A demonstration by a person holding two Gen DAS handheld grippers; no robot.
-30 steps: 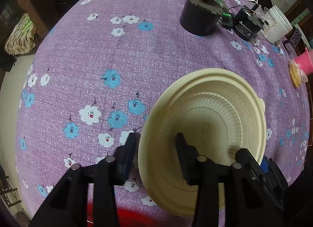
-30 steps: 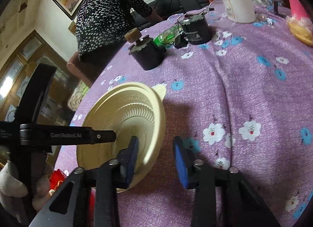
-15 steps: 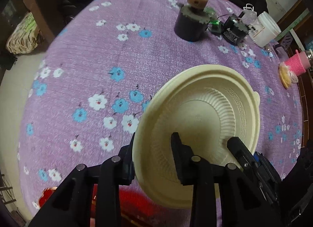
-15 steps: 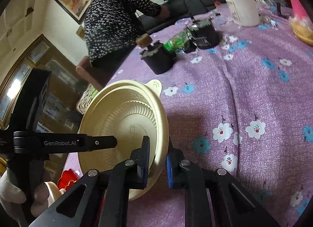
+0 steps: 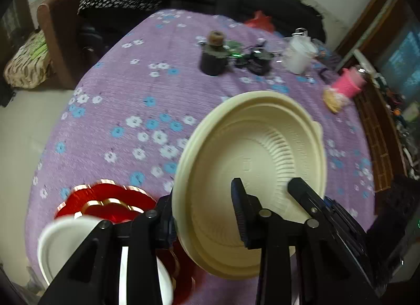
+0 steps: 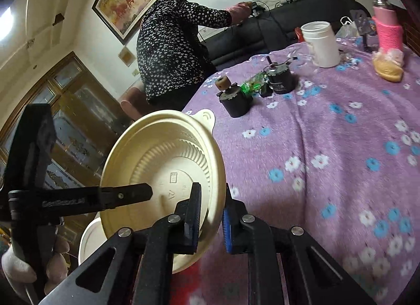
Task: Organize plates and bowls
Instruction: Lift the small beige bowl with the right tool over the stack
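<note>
**Evidently a light bowl, pinched at both rims**

Nearest the cameras, the cream bowl (image 6: 162,163) hangs tilted in the air above the purple floral tablecloth (image 6: 328,147), close to its near edge. The right gripper (image 6: 211,222) is closed over the rim, one finger inside the wall and one outside. The left gripper (image 5: 203,214) straddles the opposite rim with a wider gap; whether its pads actually press is hard to tell through the blur.

The bowl looks like thin moulded plastic: light, slightly flexible, smooth. The rolled rim is the sensible hold, since the ribbed wall would likely give under pressure.

Just below sit a white bowl (image 5: 65,242) and red plates (image 5: 110,200), near the table edge. Farther off, the mid-cloth lies open; a dark canister (image 6: 236,100), white jar (image 6: 321,43) and pink bottle (image 6: 387,30) stand well apart at the far side.
</note>
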